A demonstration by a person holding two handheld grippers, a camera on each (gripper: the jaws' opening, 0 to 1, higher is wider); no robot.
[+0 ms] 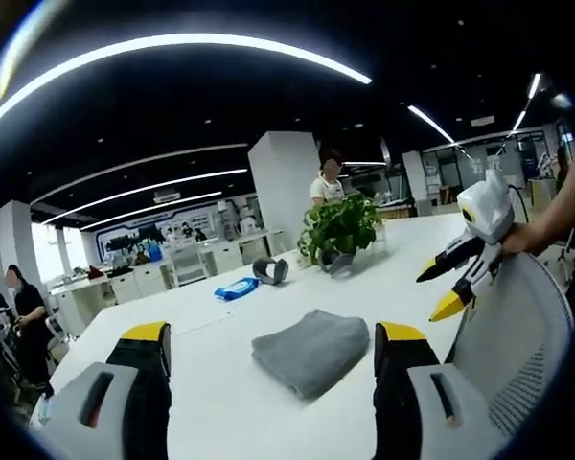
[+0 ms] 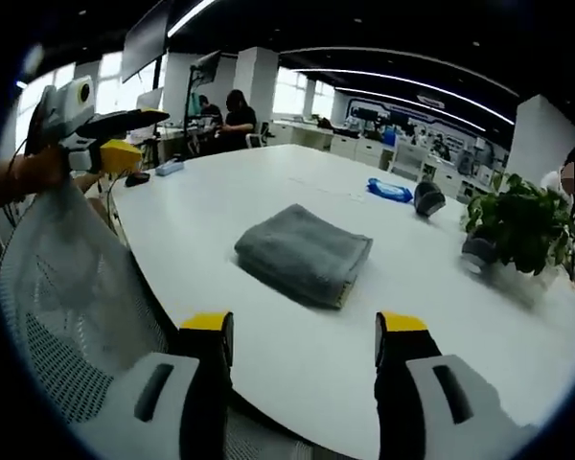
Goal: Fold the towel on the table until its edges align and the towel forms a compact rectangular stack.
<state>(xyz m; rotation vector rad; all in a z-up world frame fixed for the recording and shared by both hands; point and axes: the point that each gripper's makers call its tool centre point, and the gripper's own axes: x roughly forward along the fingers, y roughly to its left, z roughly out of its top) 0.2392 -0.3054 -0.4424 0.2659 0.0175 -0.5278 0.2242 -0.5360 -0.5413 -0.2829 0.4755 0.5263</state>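
A grey towel (image 1: 311,351) (image 2: 304,254) lies folded into a compact rectangle on the white table (image 1: 211,393) (image 2: 259,172). My left gripper (image 1: 271,333) is open, its yellow-tipped jaws standing wide apart short of the towel with nothing held. My right gripper (image 2: 305,323) is open too, back from the table's near edge and empty. In the left gripper view the right gripper (image 1: 439,290) hangs in the air at the right, away from the towel. The left gripper (image 2: 149,136) appears at the far left of the right gripper view, held by a hand.
A potted plant (image 1: 340,228) (image 2: 517,225) stands beyond the towel, with a blue pack (image 1: 236,288) (image 2: 390,190) and a grey roll (image 1: 271,270) (image 2: 427,198) nearby. A white mesh chair back (image 1: 517,335) (image 2: 67,307) sits at the table's edge. People are at desks behind.
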